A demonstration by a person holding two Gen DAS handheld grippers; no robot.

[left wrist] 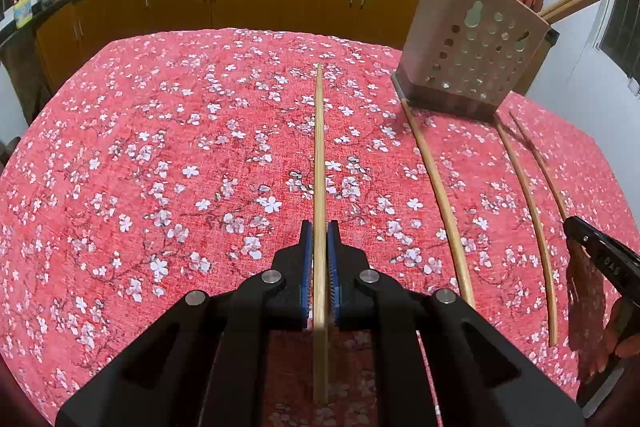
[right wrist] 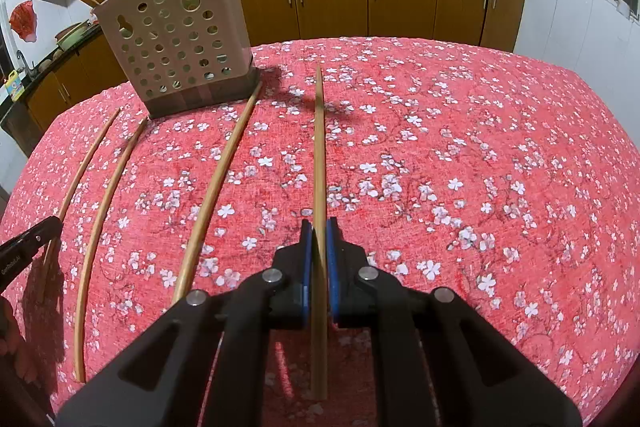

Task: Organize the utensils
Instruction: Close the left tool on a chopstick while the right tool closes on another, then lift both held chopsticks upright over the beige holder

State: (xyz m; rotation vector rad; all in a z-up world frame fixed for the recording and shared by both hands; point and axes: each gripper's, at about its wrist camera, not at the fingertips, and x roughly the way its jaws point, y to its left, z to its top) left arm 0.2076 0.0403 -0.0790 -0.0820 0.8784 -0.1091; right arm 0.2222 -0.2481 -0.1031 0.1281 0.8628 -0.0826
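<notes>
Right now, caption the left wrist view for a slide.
Left gripper clamps one chopstick above the floral tablecloth, holder beyond.

Left gripper (left wrist: 319, 229) angled downward toward the table, blue pads (left wrist: 307, 251) clamped together on a thin stick running between them, black linkage arms spread at the near edge. Right gripper (right wrist: 319, 227) pitched down the same way, its blue pads (right wrist: 331, 251) likewise pressed on a stick. Seen from the left wrist view, the right one's black finger at the far right edge with fingertips (left wrist: 624, 343) of a hand behind it.
</notes>
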